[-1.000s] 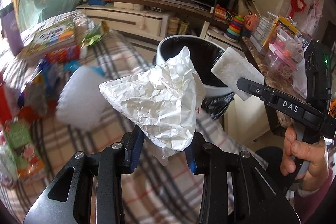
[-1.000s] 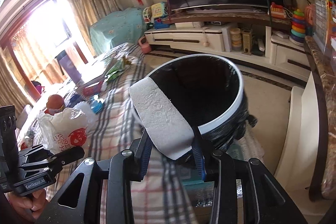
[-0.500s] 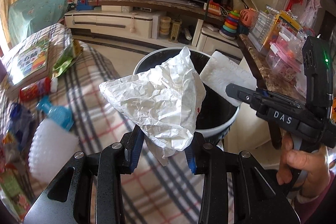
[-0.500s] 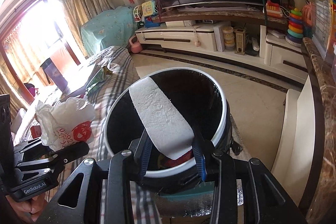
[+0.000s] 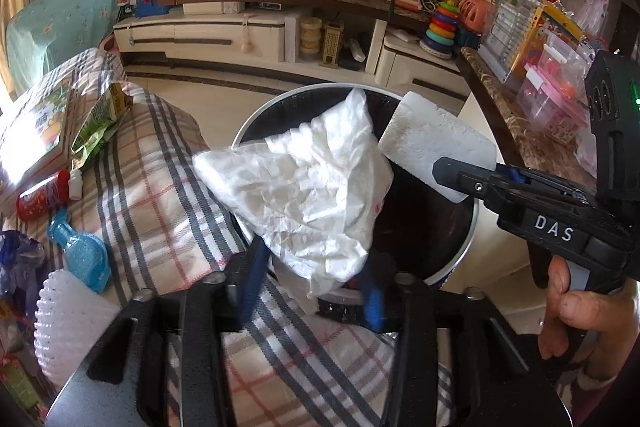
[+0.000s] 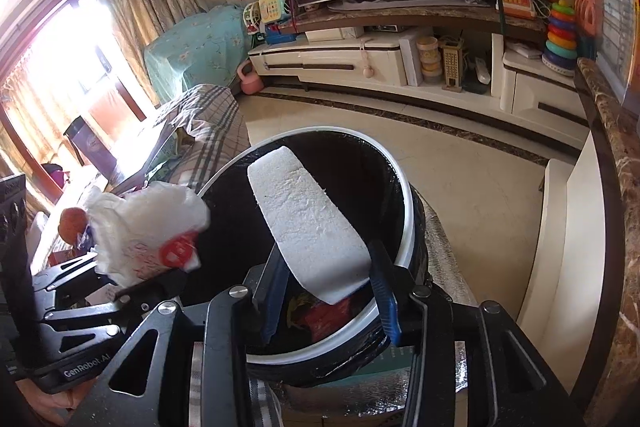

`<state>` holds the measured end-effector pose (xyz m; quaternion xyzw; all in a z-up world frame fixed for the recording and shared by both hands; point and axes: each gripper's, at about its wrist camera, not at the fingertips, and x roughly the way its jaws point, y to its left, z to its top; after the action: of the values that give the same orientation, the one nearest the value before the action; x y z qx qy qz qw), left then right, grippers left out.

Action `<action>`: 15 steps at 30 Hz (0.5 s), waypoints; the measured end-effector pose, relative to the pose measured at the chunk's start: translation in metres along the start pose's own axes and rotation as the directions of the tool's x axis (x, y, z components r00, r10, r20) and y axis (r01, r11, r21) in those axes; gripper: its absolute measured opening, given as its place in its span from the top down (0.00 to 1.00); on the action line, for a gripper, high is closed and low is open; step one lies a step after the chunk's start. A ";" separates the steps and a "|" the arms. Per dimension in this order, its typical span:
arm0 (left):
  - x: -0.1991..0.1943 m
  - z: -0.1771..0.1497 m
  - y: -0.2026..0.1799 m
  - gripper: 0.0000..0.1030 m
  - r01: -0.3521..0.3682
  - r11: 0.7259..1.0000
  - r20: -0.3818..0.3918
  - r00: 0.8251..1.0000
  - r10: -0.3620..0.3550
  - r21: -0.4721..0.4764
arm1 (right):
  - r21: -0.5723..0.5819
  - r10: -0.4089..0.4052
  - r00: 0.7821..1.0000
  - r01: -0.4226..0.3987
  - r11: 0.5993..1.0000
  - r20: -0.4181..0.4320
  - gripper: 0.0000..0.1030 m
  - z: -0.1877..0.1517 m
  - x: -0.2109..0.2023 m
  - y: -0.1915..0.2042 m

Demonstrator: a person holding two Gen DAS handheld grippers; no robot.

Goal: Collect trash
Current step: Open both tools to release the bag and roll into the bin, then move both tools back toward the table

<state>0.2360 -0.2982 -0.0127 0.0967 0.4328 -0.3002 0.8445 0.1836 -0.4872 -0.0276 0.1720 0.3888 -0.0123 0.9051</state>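
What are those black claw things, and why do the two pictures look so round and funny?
They are grabbers a person holds, one in each hand; you can see the hand. Each grabber carries a wide-eyed camera that bends the picture. One picture looks along the left gripper, which pinches a crumpled white plastic bag. The other looks along the right gripper, which pinches a white foam piece. Both hang over a black trash bin with rubbish already inside. Beside it, a checked cloth holds a blue bottle, a red bottle and a green packet.
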 end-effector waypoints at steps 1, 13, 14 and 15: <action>0.000 -0.001 0.001 0.33 0.000 1.000 0.002 1.000 0.000 -0.008 | 0.004 0.002 1.000 -0.002 1.000 -0.004 0.57 0.001 0.001 0.000; -0.023 -0.030 0.021 0.26 -0.004 0.996 0.034 0.999 0.007 -0.087 | 0.019 0.035 0.999 -0.036 0.999 0.021 0.40 -0.007 -0.010 0.008; -0.026 -0.035 0.023 0.26 -0.001 0.995 0.037 0.999 0.005 -0.096 | 0.016 0.040 0.999 -0.040 0.999 0.026 0.38 -0.009 -0.013 0.011; -0.030 -0.041 0.026 0.26 -0.001 0.994 0.040 0.999 0.006 -0.106 | 0.011 0.045 0.998 -0.045 0.999 0.033 0.34 -0.013 -0.016 0.015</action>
<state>0.2104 -0.2473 -0.0164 0.0464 0.4310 -0.2772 0.8575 0.1656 -0.4710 -0.0196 0.1857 0.3699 0.0029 0.9103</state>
